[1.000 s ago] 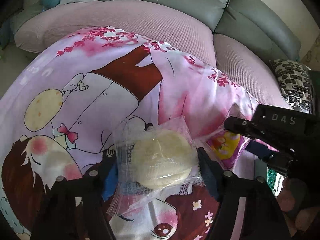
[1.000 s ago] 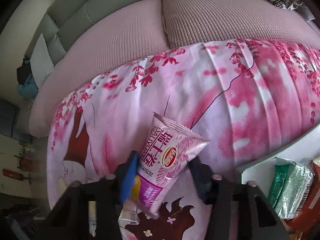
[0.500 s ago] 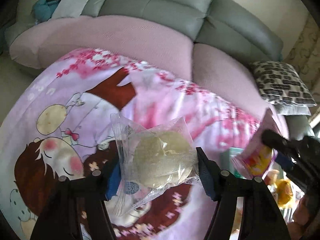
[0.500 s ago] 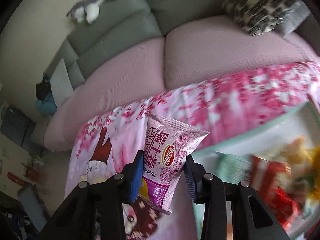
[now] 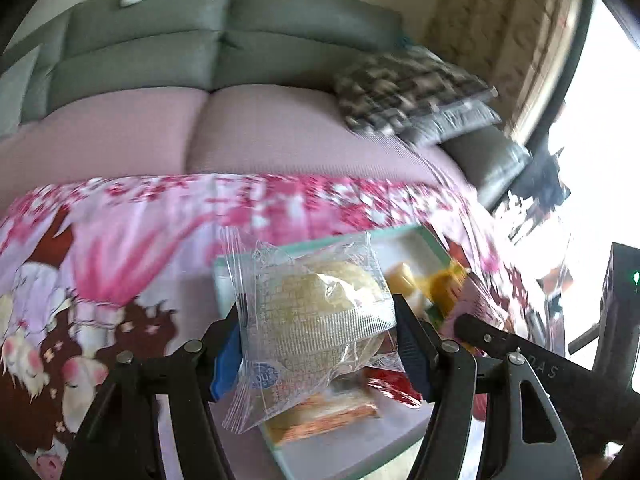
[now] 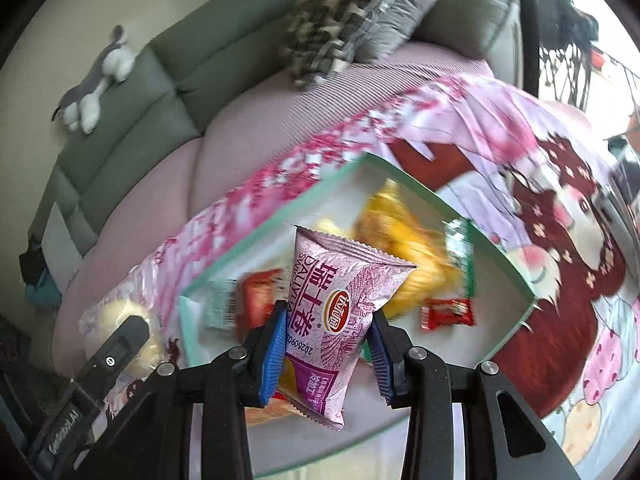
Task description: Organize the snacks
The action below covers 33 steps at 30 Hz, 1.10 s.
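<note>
My left gripper (image 5: 318, 344) is shut on a round pale cake in a clear wrapper (image 5: 316, 320) and holds it over the near left edge of a white box with a green rim (image 5: 404, 232). My right gripper (image 6: 328, 344) is shut on a pink-purple snack packet (image 6: 336, 312) and holds it over the same box (image 6: 500, 260). The box holds several snacks: yellow packets (image 6: 400, 248), red packets (image 6: 448, 312) and a green one (image 6: 464, 256). The left gripper with the cake also shows at the lower left of the right wrist view (image 6: 120, 332).
The box sits on a pink cartoon-print blanket (image 5: 120, 248) spread over a pink sofa seat (image 5: 260, 128) with a grey backrest (image 5: 200, 52). A patterned cushion (image 6: 344, 16) and a plush toy (image 6: 96, 80) lie at the back. A bright window is on the right.
Both grippers have swung right, from over the blanket to over the open box, each still holding its snack. The box with its contents has come fully into view.
</note>
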{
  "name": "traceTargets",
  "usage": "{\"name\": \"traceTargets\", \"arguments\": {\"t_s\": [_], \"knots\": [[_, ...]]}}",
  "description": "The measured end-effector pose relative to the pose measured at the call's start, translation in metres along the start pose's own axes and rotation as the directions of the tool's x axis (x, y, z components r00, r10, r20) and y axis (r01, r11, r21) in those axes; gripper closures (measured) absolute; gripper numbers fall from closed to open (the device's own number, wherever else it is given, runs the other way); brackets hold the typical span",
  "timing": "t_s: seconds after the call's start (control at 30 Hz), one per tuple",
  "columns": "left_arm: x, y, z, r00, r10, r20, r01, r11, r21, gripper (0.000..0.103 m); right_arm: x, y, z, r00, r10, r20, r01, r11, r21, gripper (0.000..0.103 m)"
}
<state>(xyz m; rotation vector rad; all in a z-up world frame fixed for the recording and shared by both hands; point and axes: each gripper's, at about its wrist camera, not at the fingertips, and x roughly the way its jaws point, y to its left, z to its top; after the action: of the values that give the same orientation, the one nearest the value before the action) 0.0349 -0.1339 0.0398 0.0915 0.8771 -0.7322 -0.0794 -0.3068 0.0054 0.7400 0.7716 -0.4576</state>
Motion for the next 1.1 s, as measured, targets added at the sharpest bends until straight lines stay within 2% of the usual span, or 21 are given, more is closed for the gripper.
{"name": "traceTargets", "arguments": {"t_s": [0.17, 0.37, 0.47, 0.53, 0.6, 0.67, 0.77, 0.83, 1.1], "knots": [[0.020, -0.012, -0.004, 0.999, 0.038, -0.024, -0.037, 0.998, 0.045, 0.034, 0.014, -0.013, 0.000, 1.000, 0.004, -0.031, -0.005, 1.000, -0.030, 0.062], [0.034, -0.005, -0.010, 0.994, 0.084, -0.066, -0.082, 0.996, 0.033, 0.034, 0.026, -0.008, -0.010, 0.999, -0.008, -0.040, 0.004, 0.996, -0.093, 0.060], [0.031, -0.003, -0.009, 0.992, 0.107, -0.062, -0.105, 0.994, 0.038, 0.030, 0.025, -0.004, -0.013, 0.999, -0.023, -0.037, 0.019, 0.992, -0.122, 0.059], [0.028, -0.002, -0.009, 0.991, 0.123, -0.059, -0.122, 0.992, 0.030, 0.022, 0.026, -0.002, -0.014, 0.999, -0.034, -0.036, 0.029, 0.990, -0.139, 0.053], [0.026, 0.000, -0.008, 0.991, 0.114, -0.064, -0.113, 0.993, 0.017, 0.019, 0.029, -0.001, -0.015, 0.998, -0.035, -0.049, 0.027, 0.988, -0.154, 0.036], [0.023, 0.003, -0.009, 0.991, 0.117, -0.057, -0.117, 0.993, 0.009, 0.015, 0.031, 0.000, -0.018, 0.997, -0.044, -0.056, 0.034, 0.985, -0.172, 0.035], [0.013, 0.007, -0.010, 0.989, 0.149, -0.022, -0.149, 0.989, -0.022, 0.014, 0.032, 0.002, -0.020, 0.997, -0.060, -0.049, 0.050, 0.979, -0.200, 0.022], [0.005, 0.012, -0.013, 0.986, 0.166, -0.003, -0.166, 0.985, -0.056, 0.000, 0.030, 0.004, -0.022, 0.997, -0.060, -0.038, 0.051, 0.975, -0.217, 0.018], [-0.020, 0.024, -0.037, 0.955, 0.295, -0.002, -0.294, 0.950, -0.106, 0.000, 0.011, 0.013, -0.036, 0.997, -0.077, 0.020, 0.080, 0.953, -0.294, 0.003]]}}
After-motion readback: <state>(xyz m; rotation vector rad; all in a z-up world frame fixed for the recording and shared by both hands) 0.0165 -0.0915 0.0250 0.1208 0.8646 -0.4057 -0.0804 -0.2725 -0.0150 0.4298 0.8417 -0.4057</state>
